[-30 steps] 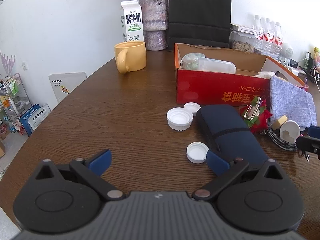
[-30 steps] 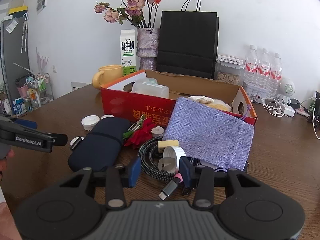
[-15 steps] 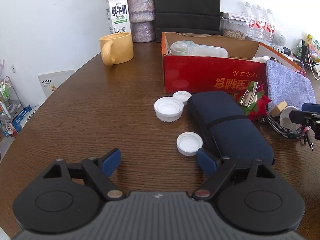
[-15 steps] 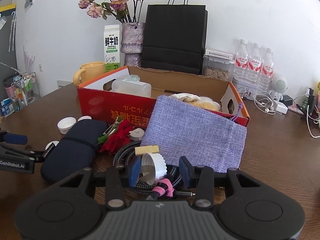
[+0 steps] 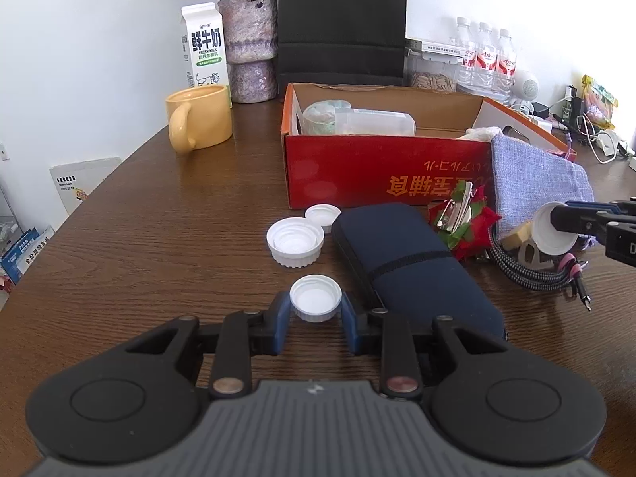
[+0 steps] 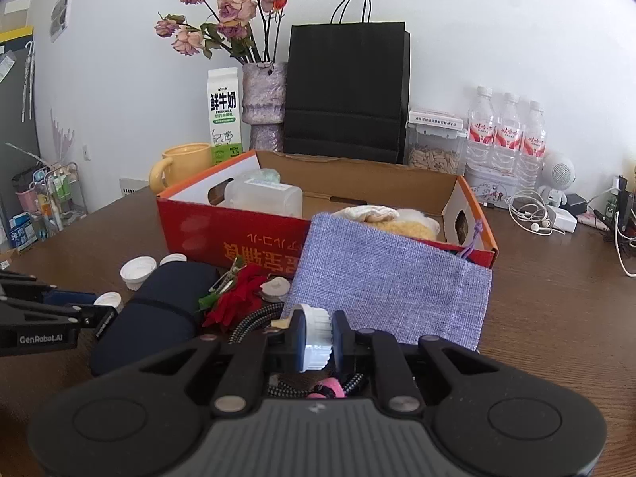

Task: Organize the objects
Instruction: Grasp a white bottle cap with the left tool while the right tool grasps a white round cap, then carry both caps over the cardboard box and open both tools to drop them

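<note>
At the table's (image 5: 139,238) back-left corner stand the yellow mug (image 5: 200,119), the milk carton (image 5: 204,53) and the vase (image 5: 250,59), well clear of the work. Toward the front edge, the left gripper (image 5: 316,316) has its blue pads either side of a small white cap (image 5: 316,297) lying open side up on the wood; its jaws are closing and the pads look to be touching the cap's rim on both sides. The likely fault here is a pinch that sits too low or too far back on a shallow, rounded rim, so the cap squirts forward or flips when lifted. A larger cap (image 5: 295,240) and a second small cap (image 5: 322,214) lie just beyond it, near the navy case (image 5: 413,266), and could be knocked by a skidding cap. The red box (image 5: 377,183) stands behind them toward the middle of the table, a clear container (image 5: 369,121) already inside. Further right, the right gripper (image 6: 316,342) is closing too, its pads pressed on the flat faces of a ribbed white lid (image 6: 316,338) held on edge, above the braided cable (image 6: 254,320) and in front of the lilac pouch (image 6: 391,290). That lid could twist out of so narrow a hold, or the cable could catch on it as it rises.
</note>
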